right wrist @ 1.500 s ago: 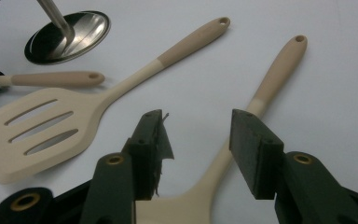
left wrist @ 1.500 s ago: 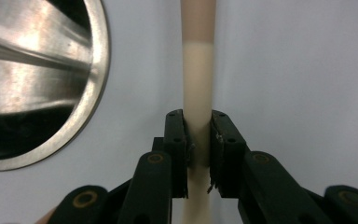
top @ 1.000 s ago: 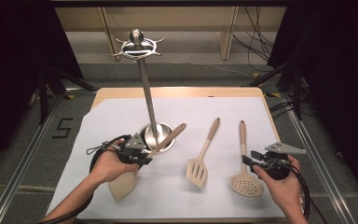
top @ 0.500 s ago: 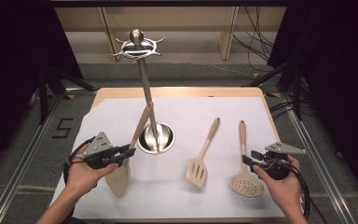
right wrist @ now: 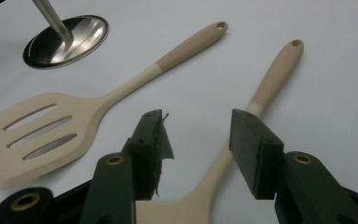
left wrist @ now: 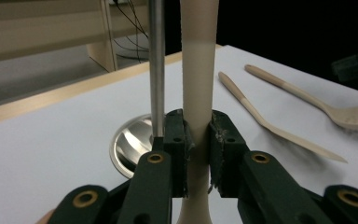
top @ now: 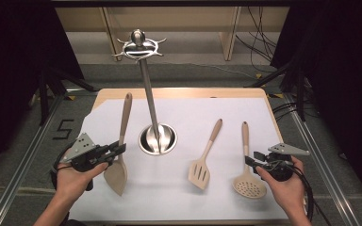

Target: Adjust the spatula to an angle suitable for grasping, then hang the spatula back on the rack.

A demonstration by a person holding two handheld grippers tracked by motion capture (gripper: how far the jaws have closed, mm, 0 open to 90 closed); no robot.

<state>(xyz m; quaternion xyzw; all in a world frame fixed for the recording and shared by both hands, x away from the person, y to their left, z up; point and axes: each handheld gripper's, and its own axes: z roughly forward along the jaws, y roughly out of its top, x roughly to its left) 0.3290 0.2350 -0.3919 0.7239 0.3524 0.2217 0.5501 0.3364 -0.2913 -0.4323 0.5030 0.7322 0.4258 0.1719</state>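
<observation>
My left gripper [top: 118, 149] is shut on the neck of a beige solid spatula [top: 125, 113], left of the metal utensil stand [top: 148, 94]. The spatula's handle points away from me and its blade [top: 116, 175] hangs toward me, low over the paper. In the left gripper view the pads [left wrist: 221, 135] clamp the spatula handle [left wrist: 198, 70], with the stand's pole [left wrist: 156, 70] just behind. My right gripper [top: 250, 159] is open, its jaws either side of the skimmer's handle [right wrist: 272, 74] without pressing on it. The skimmer [top: 249, 181] lies flat at the right.
A slotted turner [top: 202, 162] lies between the stand's round base [top: 158, 139] and the skimmer. The stand's hook ring [top: 139, 47] sits high at the back. White paper [top: 184, 113] covers the table; dark floor and cables surround it.
My left hand has moved left with the spatula, whose handle has swung from leaning right over the stand's base to pointing away on the pole's left. The right hand has kept still.
</observation>
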